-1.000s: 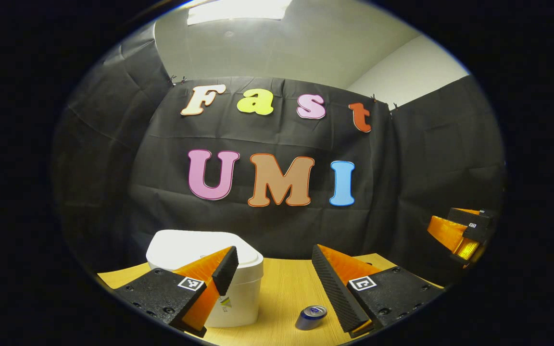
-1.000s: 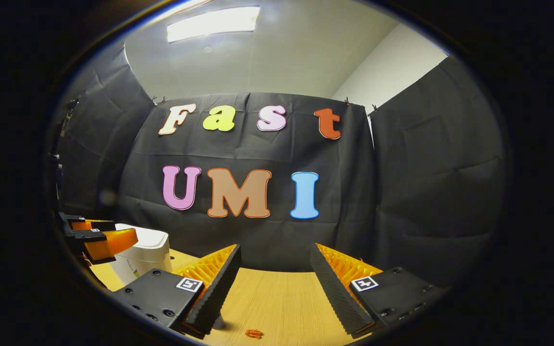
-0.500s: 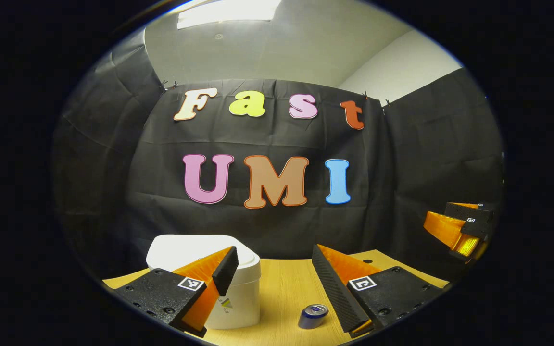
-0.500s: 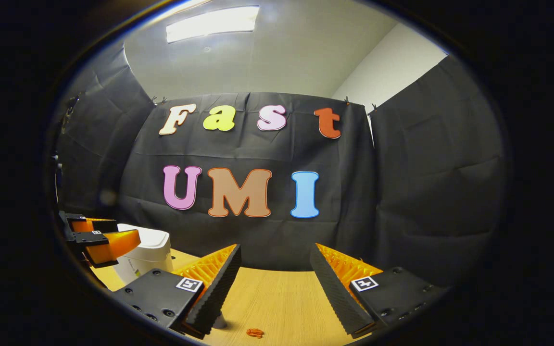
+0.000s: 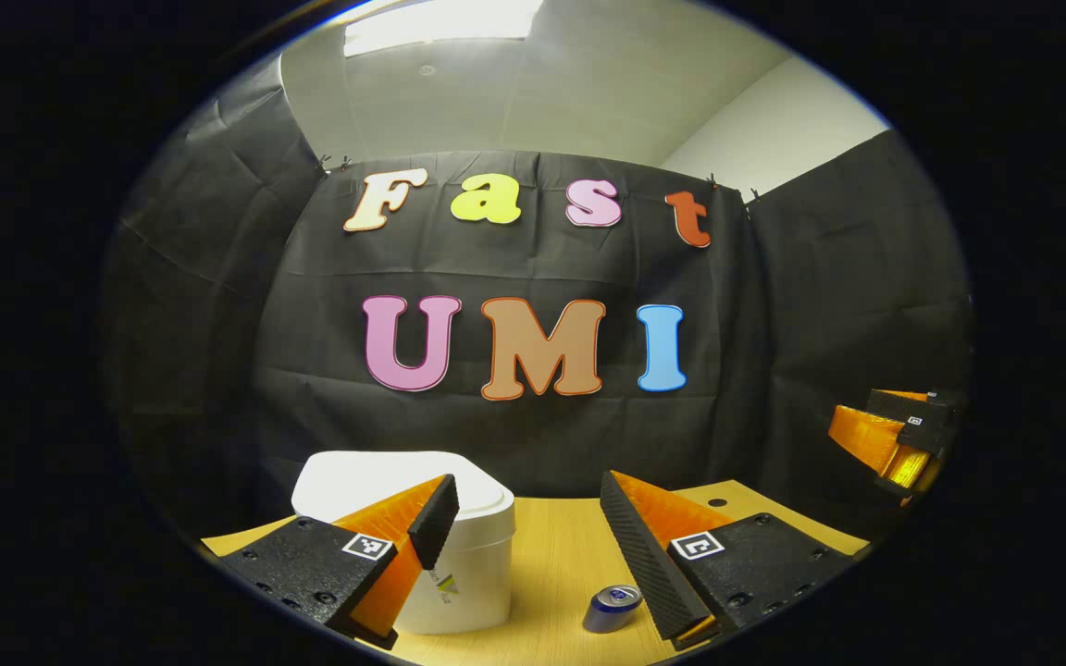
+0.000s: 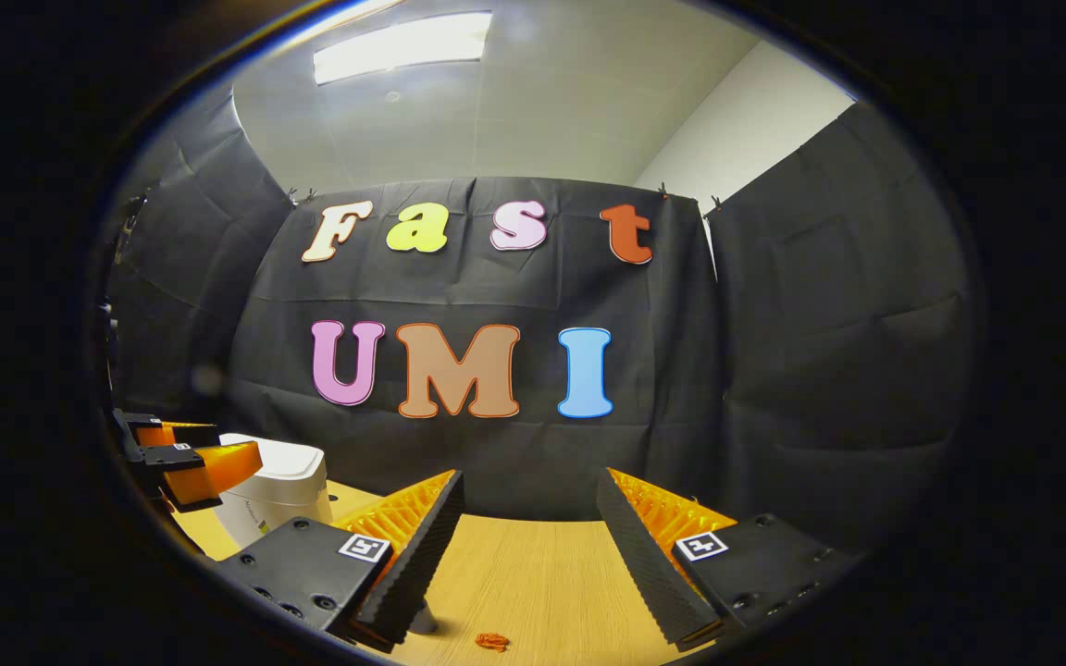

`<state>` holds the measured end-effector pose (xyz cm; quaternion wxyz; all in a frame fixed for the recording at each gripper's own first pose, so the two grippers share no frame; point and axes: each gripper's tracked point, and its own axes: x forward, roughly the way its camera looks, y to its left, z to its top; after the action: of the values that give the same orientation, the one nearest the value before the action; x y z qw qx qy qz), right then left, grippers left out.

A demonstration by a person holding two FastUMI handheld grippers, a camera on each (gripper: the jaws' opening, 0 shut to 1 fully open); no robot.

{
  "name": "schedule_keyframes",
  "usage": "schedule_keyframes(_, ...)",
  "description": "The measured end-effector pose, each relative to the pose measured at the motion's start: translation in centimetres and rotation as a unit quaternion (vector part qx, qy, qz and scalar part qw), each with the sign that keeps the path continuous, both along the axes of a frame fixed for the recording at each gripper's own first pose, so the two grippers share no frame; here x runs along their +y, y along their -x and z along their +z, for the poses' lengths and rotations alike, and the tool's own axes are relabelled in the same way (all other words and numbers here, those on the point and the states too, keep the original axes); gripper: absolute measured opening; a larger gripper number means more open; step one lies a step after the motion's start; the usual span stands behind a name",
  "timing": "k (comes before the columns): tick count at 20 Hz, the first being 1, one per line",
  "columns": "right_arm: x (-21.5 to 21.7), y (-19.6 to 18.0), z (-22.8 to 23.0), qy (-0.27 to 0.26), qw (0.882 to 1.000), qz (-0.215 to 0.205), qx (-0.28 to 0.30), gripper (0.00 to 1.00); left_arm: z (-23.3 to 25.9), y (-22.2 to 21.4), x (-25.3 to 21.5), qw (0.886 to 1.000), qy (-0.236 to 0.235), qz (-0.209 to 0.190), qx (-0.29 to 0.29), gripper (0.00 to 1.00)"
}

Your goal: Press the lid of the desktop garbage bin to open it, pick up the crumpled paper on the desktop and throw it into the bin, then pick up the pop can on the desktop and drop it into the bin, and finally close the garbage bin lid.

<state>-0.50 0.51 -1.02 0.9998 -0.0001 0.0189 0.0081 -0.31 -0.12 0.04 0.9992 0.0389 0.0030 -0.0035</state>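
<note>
Your left gripper (image 5: 526,518) and right gripper (image 6: 529,513) both hang wide open and empty above the table (image 5: 551,555), with the lidded bin (image 5: 459,564) and pop can (image 5: 613,607) just ahead of the left.

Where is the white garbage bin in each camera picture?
Left gripper view: the white garbage bin stands low and left of centre, partly behind the left gripper's own finger.
Right gripper view: it sits low at the far left, behind the other gripper.
Shared landmark: the wooden desktop under it.
</note>
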Motion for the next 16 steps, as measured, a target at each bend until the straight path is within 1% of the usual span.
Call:
schedule_keyframes(4,0.1,-0.5,-0.2,-0.001,1.000,0.002,0.002,0.96,1.1,-0.9,1.5,1.000,-0.007,0.016,-0.015,0.93)
schedule_keyframes(6,0.0,-0.8,-0.4,-0.002,1.000,0.002,0.004,0.96,1.7,-1.6,2.2,0.999,-0.019,0.024,-0.023,0.92)
schedule_keyframes(7,0.1,-0.8,-0.4,-0.003,1.000,0.002,0.005,0.96,1.9,-1.8,3.0,0.999,-0.030,0.035,-0.026,0.85)
schedule_keyframes(8,0.1,-0.9,-0.3,-0.003,1.000,0.002,0.005,0.96,2.1,-2.2,3.5,0.998,-0.042,0.040,-0.028,0.82)
schedule_keyframes(10,0.1,-1.1,-0.3,-0.001,1.000,0.002,0.004,0.96,2.1,-3.2,4.0,0.997,-0.059,0.046,-0.029,0.78)
schedule_keyframes(11,0.1,-1.1,-0.3,0.000,1.000,0.002,0.003,0.96,2.0,-3.7,4.6,0.996,-0.061,0.053,-0.029,0.74)
schedule_keyframes(12,0.1,-1.2,-0.4,0.000,1.000,0.001,0.004,0.96,1.8,-4.1,5.1,0.996,-0.058,0.060,-0.028,0.67)
schedule_keyframes(14,-0.1,-1.2,-0.5,0.001,1.000,0.000,0.007,0.96,1.0,-4.7,6.2,0.996,-0.043,0.079,-0.019,0.45)
schedule_keyframes(15,-0.3,-1.1,-0.5,0.004,1.000,-0.001,0.007,0.96,0.5,-4.9,6.7,0.995,-0.034,0.089,-0.014,0.32)
schedule_keyframes(16,-0.5,-1.1,-0.5,0.006,1.000,-0.004,0.007,0.96,0.3,-5.0,7.4,0.994,-0.027,0.102,-0.011,0.27)
